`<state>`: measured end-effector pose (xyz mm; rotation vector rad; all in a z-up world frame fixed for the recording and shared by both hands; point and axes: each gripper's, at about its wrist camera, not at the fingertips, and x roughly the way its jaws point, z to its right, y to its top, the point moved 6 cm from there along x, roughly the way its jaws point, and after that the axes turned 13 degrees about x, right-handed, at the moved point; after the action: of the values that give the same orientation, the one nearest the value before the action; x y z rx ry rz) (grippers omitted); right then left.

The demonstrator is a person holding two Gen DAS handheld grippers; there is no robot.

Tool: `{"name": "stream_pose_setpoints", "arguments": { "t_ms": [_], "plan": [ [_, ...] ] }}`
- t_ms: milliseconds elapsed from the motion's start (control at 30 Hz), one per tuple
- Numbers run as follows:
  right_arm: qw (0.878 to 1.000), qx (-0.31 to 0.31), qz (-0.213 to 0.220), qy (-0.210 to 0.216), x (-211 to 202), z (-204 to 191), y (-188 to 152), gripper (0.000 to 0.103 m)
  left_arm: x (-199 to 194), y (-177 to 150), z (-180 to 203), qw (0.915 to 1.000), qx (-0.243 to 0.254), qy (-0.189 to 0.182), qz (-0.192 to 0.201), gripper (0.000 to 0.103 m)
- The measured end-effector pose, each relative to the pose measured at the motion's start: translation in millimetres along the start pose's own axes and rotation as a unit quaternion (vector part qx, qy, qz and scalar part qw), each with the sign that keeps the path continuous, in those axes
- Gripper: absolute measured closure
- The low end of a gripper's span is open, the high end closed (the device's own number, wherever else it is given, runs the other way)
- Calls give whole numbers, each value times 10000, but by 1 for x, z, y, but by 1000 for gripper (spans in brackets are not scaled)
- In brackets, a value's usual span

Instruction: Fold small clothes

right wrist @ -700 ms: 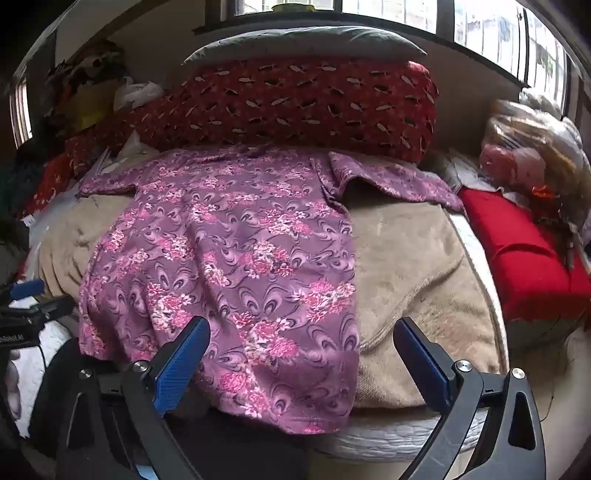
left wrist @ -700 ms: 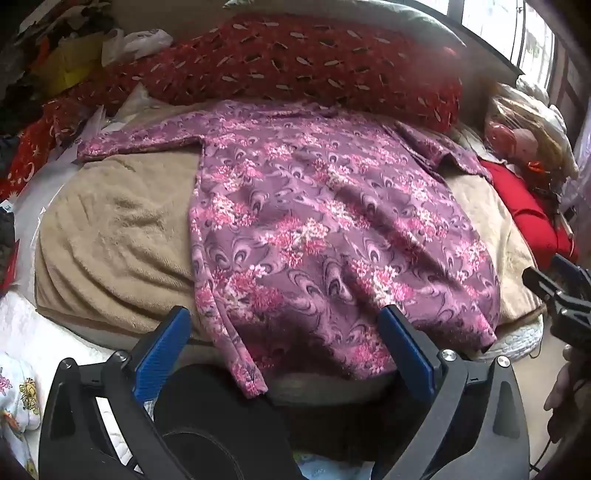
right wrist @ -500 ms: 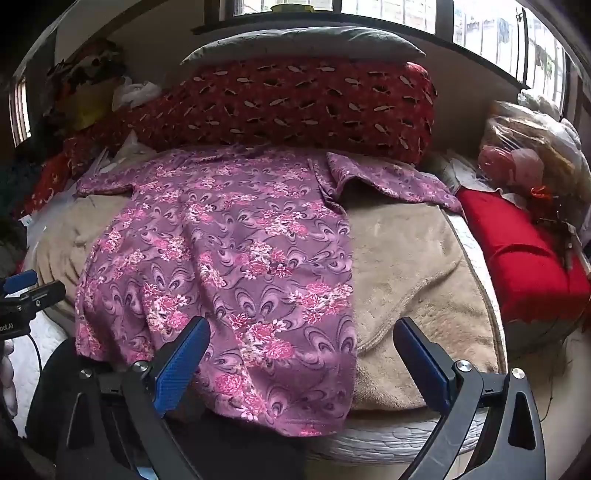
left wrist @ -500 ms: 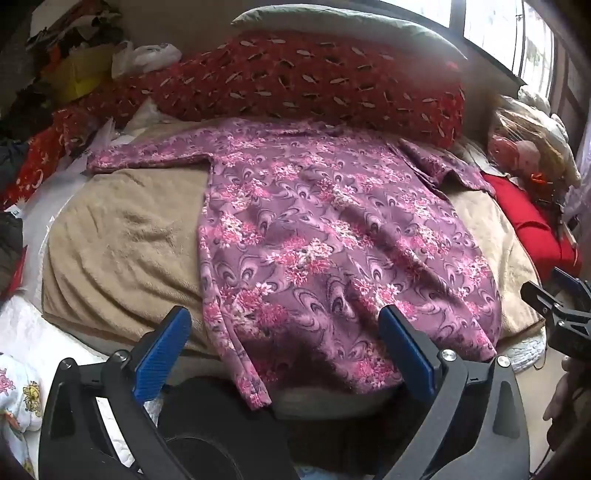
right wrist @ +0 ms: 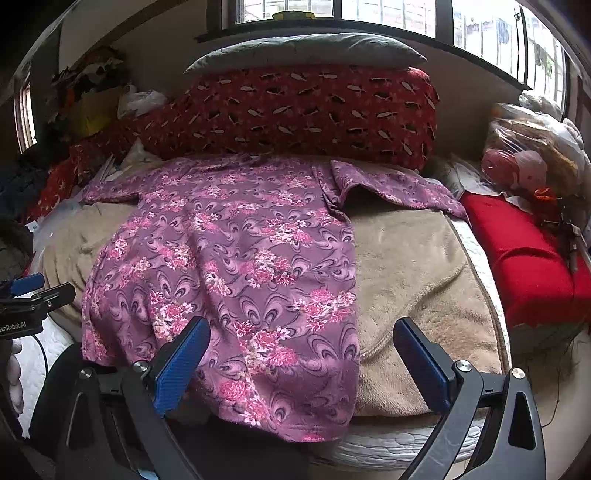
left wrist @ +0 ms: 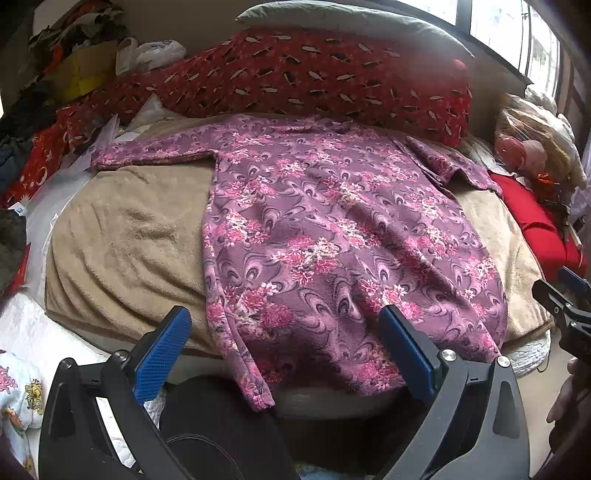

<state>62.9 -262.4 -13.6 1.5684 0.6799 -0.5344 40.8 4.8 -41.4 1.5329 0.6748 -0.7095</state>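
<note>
The purple floral garment (left wrist: 332, 240) is laid flat on the tan blanket (left wrist: 122, 236), sleeves spread, its hem draped over the near edge of the bed. The left gripper (left wrist: 284, 347) and right gripper (right wrist: 301, 354) are held wide apart (blue pads exposed), with nothing gripped. Contact with the hem appears not to be made. The red patterned pillow (right wrist: 295, 110) is positioned behind the collar.

Bedroom with a daylit window

A tan blanket (right wrist: 413, 280) covers the bed; at twelve o'clock a red patterned bolster (right wrist: 303, 110) bears a grey pillow (right wrist: 306, 53) beneath barred windows (right wrist: 406, 16); a red cushion (right wrist: 524, 258) lies at three o'clock.
</note>
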Motion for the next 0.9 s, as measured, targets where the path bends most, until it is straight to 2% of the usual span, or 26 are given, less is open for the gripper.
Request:
{"name": "stream_pose_setpoints", "arguments": {
  "t_ms": [300, 600, 900],
  "plan": [
    [10000, 50, 15, 35, 0, 2, 0, 3, 0, -1, -1, 10000, -22, -27, 79, 1],
    [9999, 149, -20, 55, 2, 6, 0, 3, 1, -2, 1, 9999, 1, -15, -105, 1],
    [9999, 147, -36, 62, 3, 4, 0, 3, 3, -2, 1, 10000, 5, -3, -81, 1]
  ]
}}
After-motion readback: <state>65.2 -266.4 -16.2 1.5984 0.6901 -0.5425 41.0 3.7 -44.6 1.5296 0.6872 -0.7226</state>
